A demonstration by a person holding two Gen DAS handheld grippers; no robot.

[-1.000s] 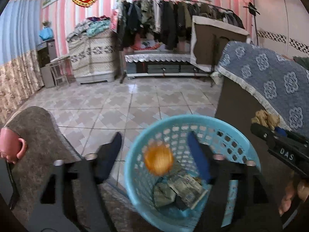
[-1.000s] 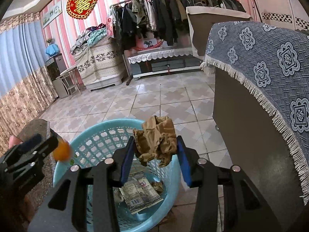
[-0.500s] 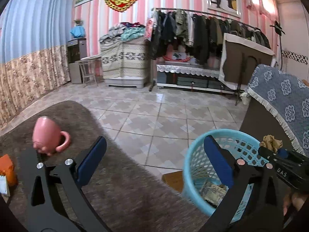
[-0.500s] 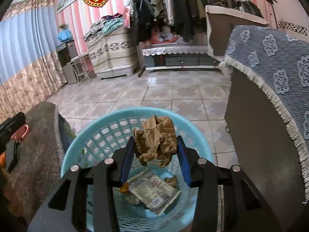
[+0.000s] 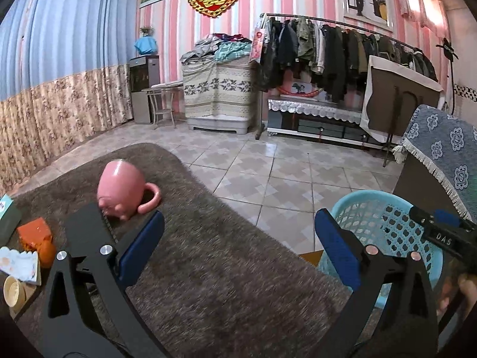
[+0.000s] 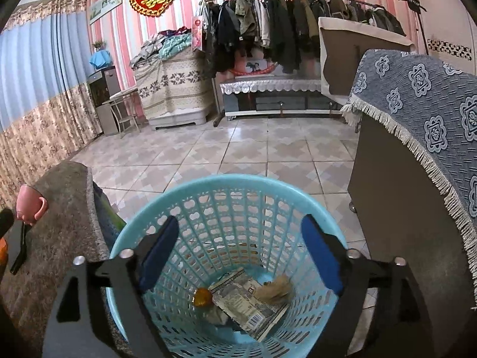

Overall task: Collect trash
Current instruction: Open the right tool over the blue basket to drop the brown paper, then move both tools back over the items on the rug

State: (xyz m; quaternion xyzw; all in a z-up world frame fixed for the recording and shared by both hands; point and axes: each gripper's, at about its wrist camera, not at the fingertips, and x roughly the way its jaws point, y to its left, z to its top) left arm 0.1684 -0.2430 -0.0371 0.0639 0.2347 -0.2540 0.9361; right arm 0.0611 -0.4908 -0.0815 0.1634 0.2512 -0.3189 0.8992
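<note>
Your right claw hangs over the blue basket, jaws apart and empty, so the brown wad lies inside. Your left claw, also spread wide, faces the desk, where orange scraps look like the next pickup.

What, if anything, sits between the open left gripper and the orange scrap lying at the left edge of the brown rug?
Nothing visible blocks it. The left gripper hangs open over bare brown rug, and the orange scrap lies off to its left. The pink mug is tipped over farther back, beside that path rather than across it.
</note>
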